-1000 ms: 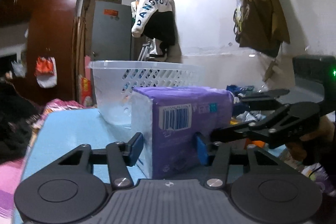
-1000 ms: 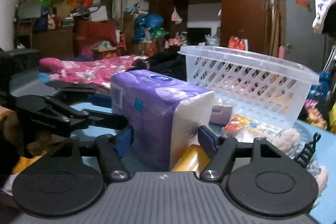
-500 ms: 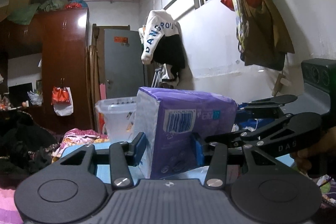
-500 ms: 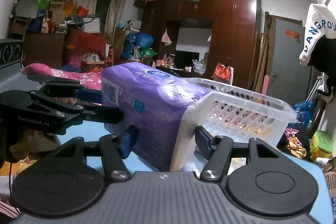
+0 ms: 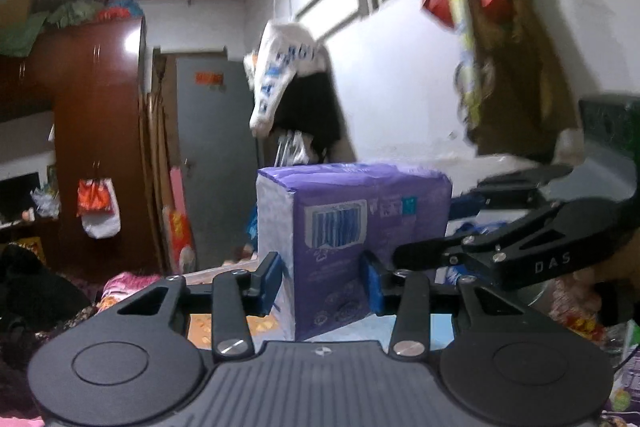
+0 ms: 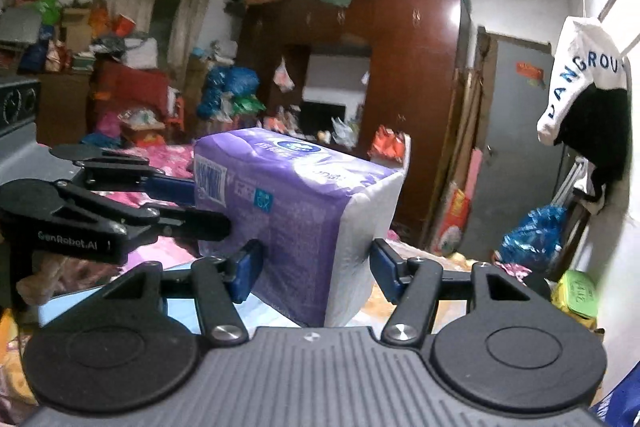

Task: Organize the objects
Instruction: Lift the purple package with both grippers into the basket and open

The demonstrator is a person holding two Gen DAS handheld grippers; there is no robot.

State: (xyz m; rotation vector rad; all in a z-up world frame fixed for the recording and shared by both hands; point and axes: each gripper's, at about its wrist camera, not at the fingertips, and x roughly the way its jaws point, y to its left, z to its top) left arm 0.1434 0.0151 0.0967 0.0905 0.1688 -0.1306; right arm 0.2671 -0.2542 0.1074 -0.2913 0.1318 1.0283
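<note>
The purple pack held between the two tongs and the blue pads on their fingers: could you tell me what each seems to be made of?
The purple pack looks like soft paper goods wrapped in thin glossy plastic film: it shows sheen, a printed barcode and white folded ends. The blue pads look matte, probably rubber or soft plastic, though blur leaves that open. The left tongs and right tongs look like matte black hard plastic with metal screws.

Black hand-held gripper linkages, blue pads, silver screws, ribbed grey housing.

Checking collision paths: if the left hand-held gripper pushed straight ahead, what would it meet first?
The purple tissue pack: it already sits between the left hand-held gripper's fingers. The right hand-held gripper reaches in just beside it.
</note>
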